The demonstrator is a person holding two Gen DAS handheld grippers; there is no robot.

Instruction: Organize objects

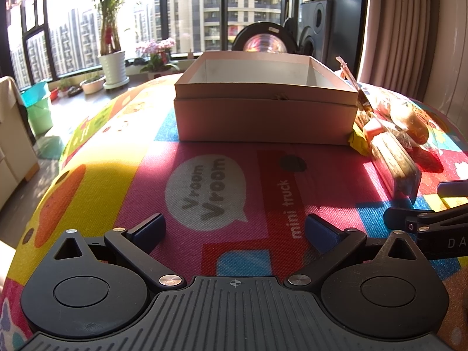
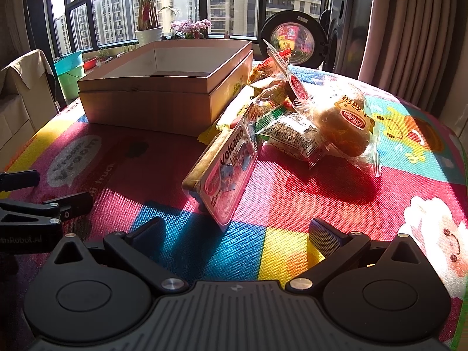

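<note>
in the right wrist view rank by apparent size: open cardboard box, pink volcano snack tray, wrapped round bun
1. open cardboard box
2-3. pink Volcano snack tray and wrapped round bun look alike; the tray sits nearer, so unsure.

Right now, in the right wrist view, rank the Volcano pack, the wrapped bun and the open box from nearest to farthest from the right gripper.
1. Volcano pack: just ahead of the open right gripper, tilted on edge.
2. Wrapped bun: farther back, to the right.
3. Open box: farthest, back left.

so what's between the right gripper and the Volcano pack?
Nothing: in the right wrist view only bare play mat separates the open right gripper from the tilted Volcano pack.
</note>
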